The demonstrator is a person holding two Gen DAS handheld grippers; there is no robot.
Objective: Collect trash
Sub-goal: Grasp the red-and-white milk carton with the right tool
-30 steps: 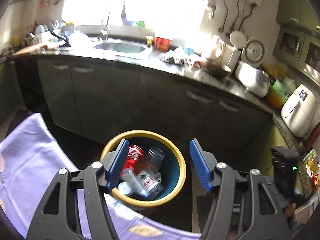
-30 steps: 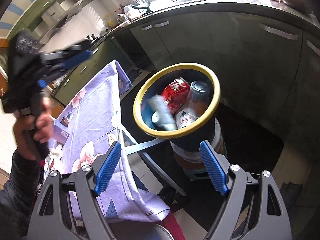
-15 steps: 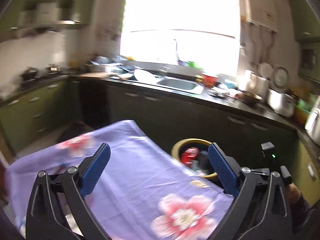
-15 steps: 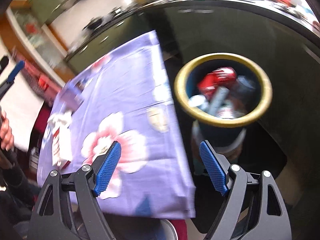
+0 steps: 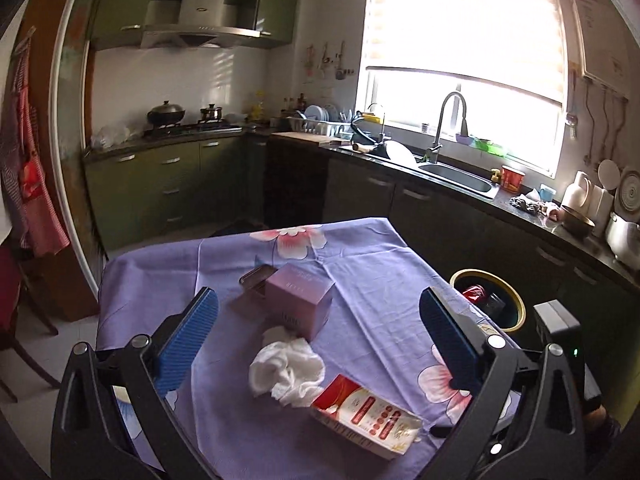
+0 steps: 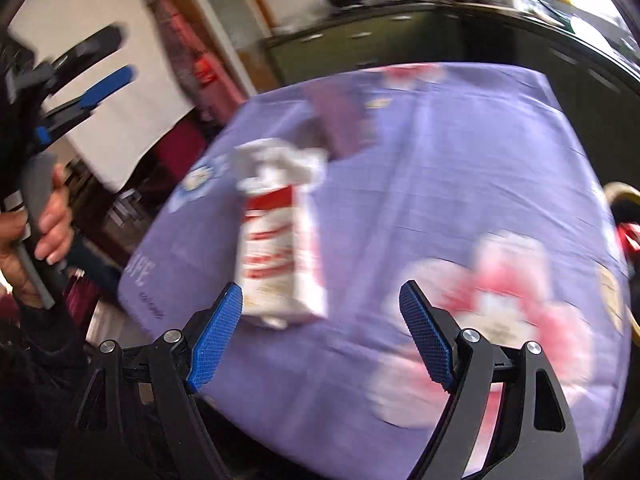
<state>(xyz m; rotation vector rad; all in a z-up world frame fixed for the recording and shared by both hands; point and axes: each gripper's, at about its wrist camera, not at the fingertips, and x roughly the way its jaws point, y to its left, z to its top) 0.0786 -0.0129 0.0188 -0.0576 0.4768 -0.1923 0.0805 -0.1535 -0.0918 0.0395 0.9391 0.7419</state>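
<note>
Left wrist view: the left gripper [image 5: 318, 336] hangs over a table draped in a purple floral tablecloth [image 5: 372, 280], its jaws spread wide and holding nothing. Between the blue fingers [image 5: 188, 336], just ahead, lies a crumpled white tissue [image 5: 286, 372]. A red and white carton [image 5: 366, 416] lies on its side nearer the tool, toward the right finger. Beyond the tissue stands a pink box [image 5: 300, 300]. Far right, past the table edge, sits the yellow-rimmed trash bin [image 5: 518, 306].

Right wrist view, blurred: the right gripper [image 6: 320, 340] is open and empty. The carton [image 6: 280, 256] lies just ahead of its left finger, the tissue [image 6: 284, 160] beyond. The bin [image 6: 618, 192] shows at the right edge.
</note>
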